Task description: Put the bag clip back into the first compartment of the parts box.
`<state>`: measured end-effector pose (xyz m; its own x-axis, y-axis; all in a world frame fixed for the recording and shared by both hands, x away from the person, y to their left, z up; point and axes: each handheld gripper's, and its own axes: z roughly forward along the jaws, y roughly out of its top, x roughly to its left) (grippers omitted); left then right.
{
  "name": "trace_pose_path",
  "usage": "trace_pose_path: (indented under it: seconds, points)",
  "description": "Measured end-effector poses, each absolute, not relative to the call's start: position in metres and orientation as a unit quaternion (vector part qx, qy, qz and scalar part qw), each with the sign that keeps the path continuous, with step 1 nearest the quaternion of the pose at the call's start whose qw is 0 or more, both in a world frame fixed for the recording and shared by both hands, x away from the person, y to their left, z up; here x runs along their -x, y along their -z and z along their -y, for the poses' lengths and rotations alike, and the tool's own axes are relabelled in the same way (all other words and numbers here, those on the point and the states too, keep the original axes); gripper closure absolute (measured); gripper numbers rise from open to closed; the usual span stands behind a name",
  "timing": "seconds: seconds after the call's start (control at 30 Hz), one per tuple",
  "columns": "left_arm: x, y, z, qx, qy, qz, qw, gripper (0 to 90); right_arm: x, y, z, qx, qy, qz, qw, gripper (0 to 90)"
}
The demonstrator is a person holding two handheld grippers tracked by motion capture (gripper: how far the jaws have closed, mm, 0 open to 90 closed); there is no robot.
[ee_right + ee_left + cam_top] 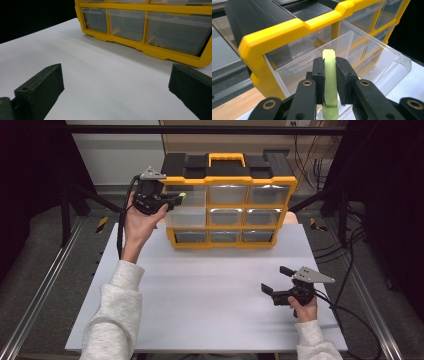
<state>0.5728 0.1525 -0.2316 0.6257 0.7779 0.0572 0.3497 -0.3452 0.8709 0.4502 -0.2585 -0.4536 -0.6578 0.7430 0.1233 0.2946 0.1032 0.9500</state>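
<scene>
- The left gripper [329, 80] is clamped on a pale green bar [330, 75], its pads pressing the bar's two flat sides.
- In the left gripper view the bar's long axis runs along the jaws: one end sticks out past the fingertips toward the organizer, the other end shows below, back toward the gripper's body.
- In the high view the left gripper [175, 198] is held level at the upper left corner of the yellow and black drawer organizer [230, 180], and the bar's green tip [182, 195] points right, at the cabinet's front.
- The bar hangs over a clear plastic drawer [387, 53] that is pulled out from the organizer's left column; whether the bar touches the drawer I cannot tell.
- The right gripper [277, 281] rests low over the white worktop [210, 290] near its right front, well apart from the organizer, its jaws wide apart with only bare worktop between them in the right gripper view.
- No brand, label or writing can be read on the bar, the drawers or the organizer.
</scene>
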Motion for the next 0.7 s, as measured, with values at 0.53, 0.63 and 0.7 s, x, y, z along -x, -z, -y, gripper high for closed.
trace_pose_path:
  seconds: [0.53, 0.63, 0.7]
  points:
    - [-0.564, 0.225, -0.155, -0.772, -0.258, -0.344, 0.469, 60.9, -0.450, 0.454, 0.258, -0.364, -0.563, -0.715, 0.198, 0.5]
    - [-0.559, 0.222, -0.156, -0.767, -0.263, -0.337, 0.479, 54.0, -0.450, 0.454, 0.258, -0.362, -0.563, -0.715, 0.200, 0.5]
    - [-0.555, 0.220, -0.157, -0.762, -0.283, -0.329, 0.481, 48.4, -0.450, 0.454, 0.258, -0.362, -0.563, -0.715, 0.200, 0.5]
